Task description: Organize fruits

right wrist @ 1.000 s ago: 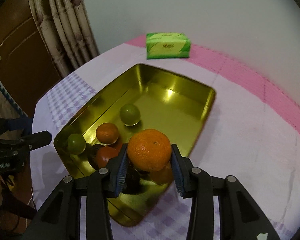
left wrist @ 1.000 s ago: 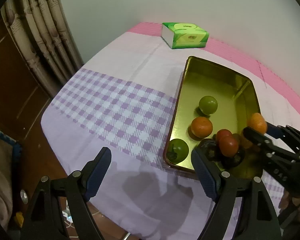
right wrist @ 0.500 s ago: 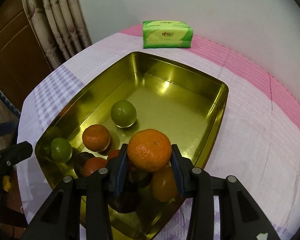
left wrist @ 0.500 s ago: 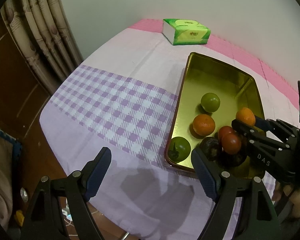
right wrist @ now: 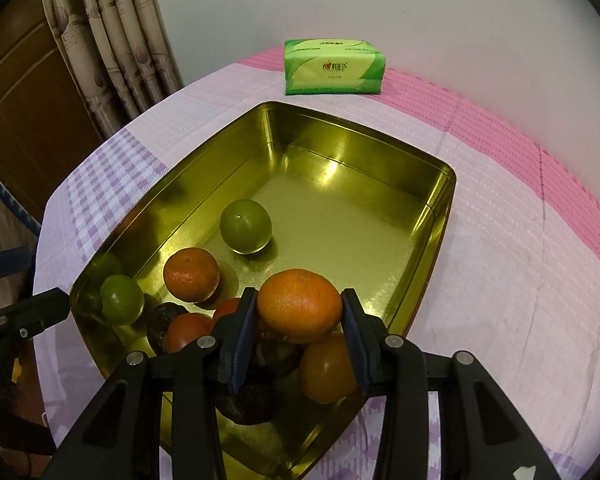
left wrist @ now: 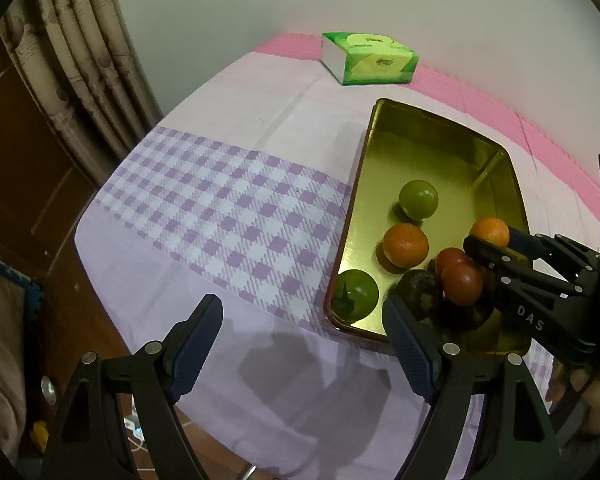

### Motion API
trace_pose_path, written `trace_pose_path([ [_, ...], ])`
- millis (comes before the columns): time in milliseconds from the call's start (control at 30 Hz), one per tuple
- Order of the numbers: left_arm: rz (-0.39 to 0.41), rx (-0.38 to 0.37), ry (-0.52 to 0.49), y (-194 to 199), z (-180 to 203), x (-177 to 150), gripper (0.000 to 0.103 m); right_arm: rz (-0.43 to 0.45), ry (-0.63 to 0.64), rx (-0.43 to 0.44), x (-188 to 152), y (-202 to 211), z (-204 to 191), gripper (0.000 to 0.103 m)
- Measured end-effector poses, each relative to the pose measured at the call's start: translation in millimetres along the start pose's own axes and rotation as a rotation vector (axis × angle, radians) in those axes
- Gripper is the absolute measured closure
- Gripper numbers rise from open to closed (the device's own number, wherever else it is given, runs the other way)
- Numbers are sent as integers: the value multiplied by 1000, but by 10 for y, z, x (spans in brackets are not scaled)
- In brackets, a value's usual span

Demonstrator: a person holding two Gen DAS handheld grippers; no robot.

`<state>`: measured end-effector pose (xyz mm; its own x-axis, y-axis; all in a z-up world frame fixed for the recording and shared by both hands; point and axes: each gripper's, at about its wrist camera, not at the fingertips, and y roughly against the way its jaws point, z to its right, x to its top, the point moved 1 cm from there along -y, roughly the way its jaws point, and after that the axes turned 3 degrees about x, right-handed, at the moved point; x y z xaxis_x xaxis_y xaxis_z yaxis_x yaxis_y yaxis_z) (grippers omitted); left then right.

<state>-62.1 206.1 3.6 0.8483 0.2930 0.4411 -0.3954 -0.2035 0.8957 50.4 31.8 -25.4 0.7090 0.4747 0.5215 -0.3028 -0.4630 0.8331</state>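
Fingers of my left gripper [left wrist: 302, 344] are hanging spread and empty over the tabletop [left wrist: 228, 216], beside the tin [left wrist: 358, 184]. My right gripper [right wrist: 298, 338] is clamping an orange [right wrist: 299, 305] above the piled fruit; next I am judging a free spot and releasing gently.

Right gripper [right wrist: 299, 334]: has moved forward and down, farther in over the shallow gold metal tray [right wrist: 364, 142], which now fills more of its view.
Round orange mandarin [right wrist: 300, 305]: carried along between the blue pads [right wrist: 242, 334], now above the heap of red, dark and orange fruit [right wrist: 260, 344] at the tray's near end; it looks lower, though the fisheye makes height hard to judge.
Left gripper [left wrist: 304, 350]: drifted slightly, so the green tissue pack [left wrist: 370, 58] sits a little nearer and more to the left.
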Motion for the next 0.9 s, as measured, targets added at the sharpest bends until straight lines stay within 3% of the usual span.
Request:
trace_pose_path([
  [367, 8, 7, -23, 6, 58, -7, 21, 60, -33, -2, -83, 349, -80, 43],
  [500, 15, 0, -34, 31, 75, -22, 21, 112, -38, -19, -135, 620, -131, 16],
  [567, 19, -4, -34, 41, 78, -24, 21, 120, -41, -32, -199, 723, -153, 7],
  [700, 20, -4, -36, 43, 89, -25, 21, 106, -63, -44, -322, 819, -160, 1],
  [900, 31, -13, -70, 67, 151, -53, 21, 48, -90, -55, -520, 793, -161, 1],
])
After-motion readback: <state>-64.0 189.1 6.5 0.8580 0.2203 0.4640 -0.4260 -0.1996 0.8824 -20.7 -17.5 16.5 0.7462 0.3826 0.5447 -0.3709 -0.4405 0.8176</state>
